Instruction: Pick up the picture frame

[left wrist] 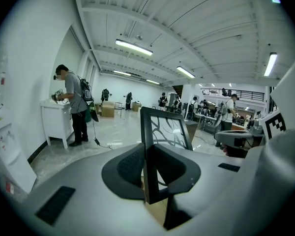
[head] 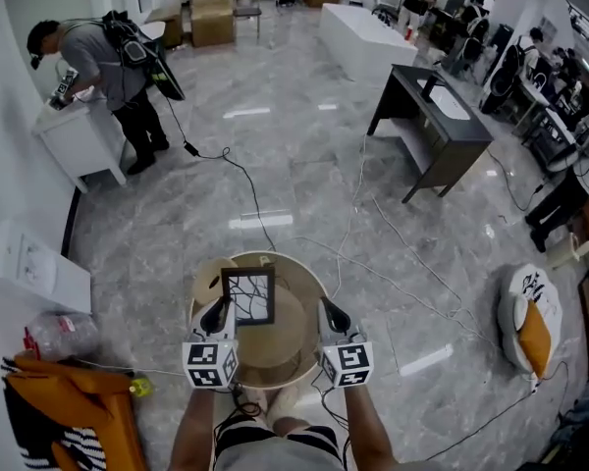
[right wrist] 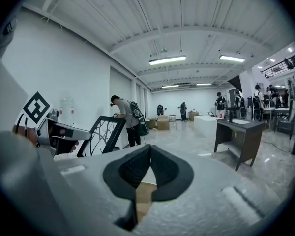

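Note:
The picture frame point(head: 249, 297), a black rectangle with a branch-pattern cut-out, hangs upright above a round wooden table point(head: 309, 285). My left gripper point(head: 216, 314) is shut on the frame's left edge. In the left gripper view the black bar of the frame point(left wrist: 146, 132) stands pinched between the dark pads of the left gripper point(left wrist: 148, 168). My right gripper point(head: 334, 317) is level with it, to the frame's right and apart from it. Its pads meet with nothing between them in the right gripper view point(right wrist: 150, 168), where the frame point(right wrist: 102, 132) shows at the left.
A person point(head: 98, 62) stands at a white cabinet point(head: 79, 140) at the far left. A dark desk with a basin point(head: 437, 116) stands at the right, and cables point(head: 373, 234) trail over the marble floor. An orange bag point(head: 69, 410) lies at the lower left, a cushion point(head: 530, 317) at the right.

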The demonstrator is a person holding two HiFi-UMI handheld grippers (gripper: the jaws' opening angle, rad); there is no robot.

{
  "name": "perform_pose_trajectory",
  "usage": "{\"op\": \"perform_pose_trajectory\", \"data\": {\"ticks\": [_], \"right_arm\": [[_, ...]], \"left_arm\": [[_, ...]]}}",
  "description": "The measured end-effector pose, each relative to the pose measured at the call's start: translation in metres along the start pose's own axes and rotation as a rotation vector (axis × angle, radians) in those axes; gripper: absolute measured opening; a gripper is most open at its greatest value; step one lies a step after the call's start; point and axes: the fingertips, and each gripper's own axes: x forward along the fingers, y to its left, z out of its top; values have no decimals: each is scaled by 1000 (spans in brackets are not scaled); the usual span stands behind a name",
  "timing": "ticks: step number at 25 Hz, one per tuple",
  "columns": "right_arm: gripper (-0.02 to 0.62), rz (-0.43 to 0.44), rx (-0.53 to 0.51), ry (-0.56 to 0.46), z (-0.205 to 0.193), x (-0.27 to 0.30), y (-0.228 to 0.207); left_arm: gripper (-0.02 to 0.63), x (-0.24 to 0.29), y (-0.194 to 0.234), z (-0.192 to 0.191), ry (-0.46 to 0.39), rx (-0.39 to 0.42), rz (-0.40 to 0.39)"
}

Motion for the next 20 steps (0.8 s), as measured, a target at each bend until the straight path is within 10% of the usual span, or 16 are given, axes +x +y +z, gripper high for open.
{"op": "perform_pose_trajectory", "data": {"ticks": [20], "right_arm": [[-1,-28,-11,-69,36,-109,-4]], "left_arm": [[77,-97,-44,40,-94,86,26]]}}
